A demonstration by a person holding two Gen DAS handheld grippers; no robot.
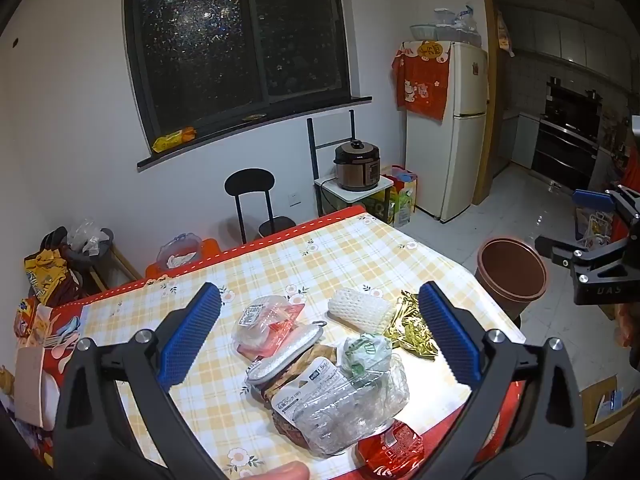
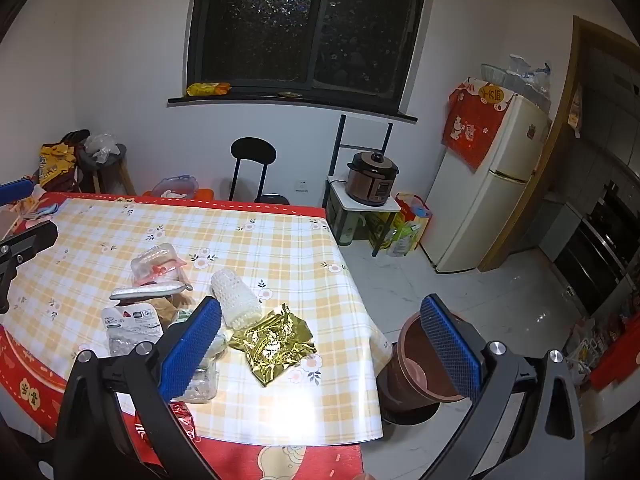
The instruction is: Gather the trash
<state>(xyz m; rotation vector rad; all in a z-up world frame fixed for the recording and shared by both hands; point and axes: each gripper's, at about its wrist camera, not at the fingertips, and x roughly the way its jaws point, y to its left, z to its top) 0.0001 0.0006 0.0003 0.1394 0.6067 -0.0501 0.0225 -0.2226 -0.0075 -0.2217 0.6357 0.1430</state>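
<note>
Nearest: clear plastic packaging w/ printed label, at near edge of surface, between the blue pads of left claw.
Left claw: released, jaws wide, nothing gripped; hangs over the trash pile.
Right claw: also released, wide, empty; one pad over surface's right edge, other over the bin.
Trash: pile near front-right of surface – red-and-clear wrapper, silver pouch, white foam net, crumpled gold foil, green-print bag. Foil lies apart, closest to right edge.
Bin: brown trash bin on floor just beside surface's right corner, mouth open, looks empty.
Surface: yellow plaid cloth w/ flowers, red border; back half bare.
Room: dark window, black chair, rice cooker on small stand, fridge, kitchen beyond.
Open room: white tile floor right of surface, clear to fridge.
Hard to tell: red packet at front edge partly cut off; brown item under the packaging mostly hidden.
</note>
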